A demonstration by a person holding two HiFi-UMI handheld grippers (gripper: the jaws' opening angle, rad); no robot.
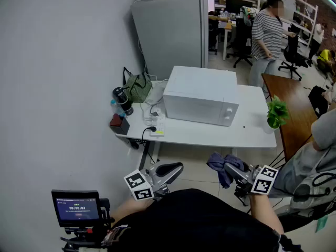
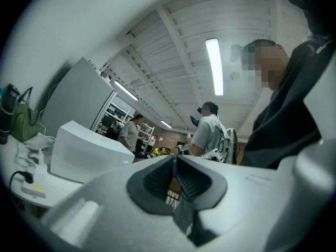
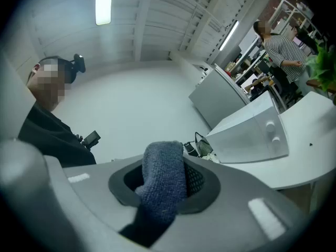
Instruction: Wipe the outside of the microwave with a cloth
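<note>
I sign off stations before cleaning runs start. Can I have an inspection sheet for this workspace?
Surface: white table, bare at its front right.
Job's things: white box microwave on the table, door shut; dark blue terry cloth not yet touching it.
Clutter: black cylindrical flask, green bag and red-and-black box at the table's left; green potted plant by its right edge.
Tools: left tool shut, empty; right tool shut on the cloth; both short of the table.
Cables: white power strip with a black cable, front left.
Surroundings: grey metal cabinet behind; person in a striped top; brown wooden table to the right.
</note>
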